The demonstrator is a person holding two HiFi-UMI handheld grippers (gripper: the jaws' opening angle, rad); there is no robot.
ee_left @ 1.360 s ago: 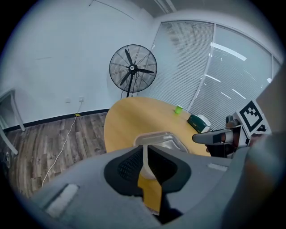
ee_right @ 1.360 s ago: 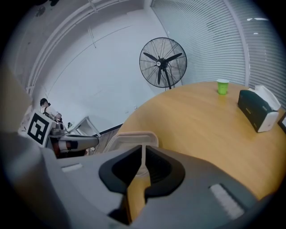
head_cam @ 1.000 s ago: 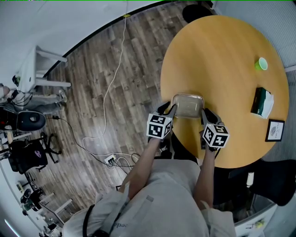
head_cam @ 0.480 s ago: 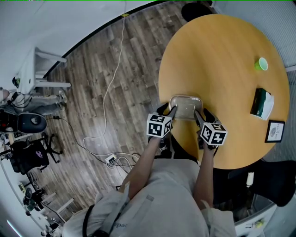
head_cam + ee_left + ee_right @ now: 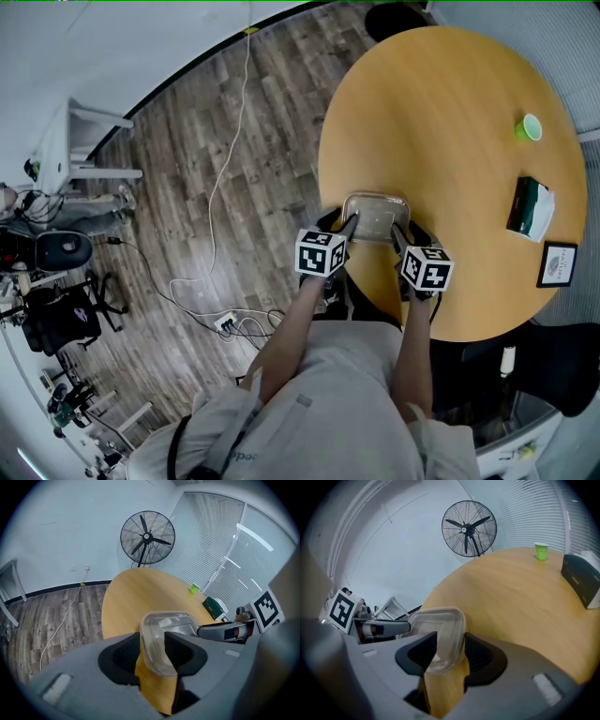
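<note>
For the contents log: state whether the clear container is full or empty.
Empty: the clear container shows nothing inside, only the wooden table through its walls.

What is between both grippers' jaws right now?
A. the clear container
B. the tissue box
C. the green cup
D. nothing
A: the container sits between the jaws of the left gripper and of the right gripper, each in its own view.

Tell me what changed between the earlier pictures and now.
Both the left gripper and the right gripper opened their jaws and pushed forward, so the near corners of the clear container now sit between them. The right gripper also shifted inward. The clear container, green cup and tissue box stayed on the table.
</note>
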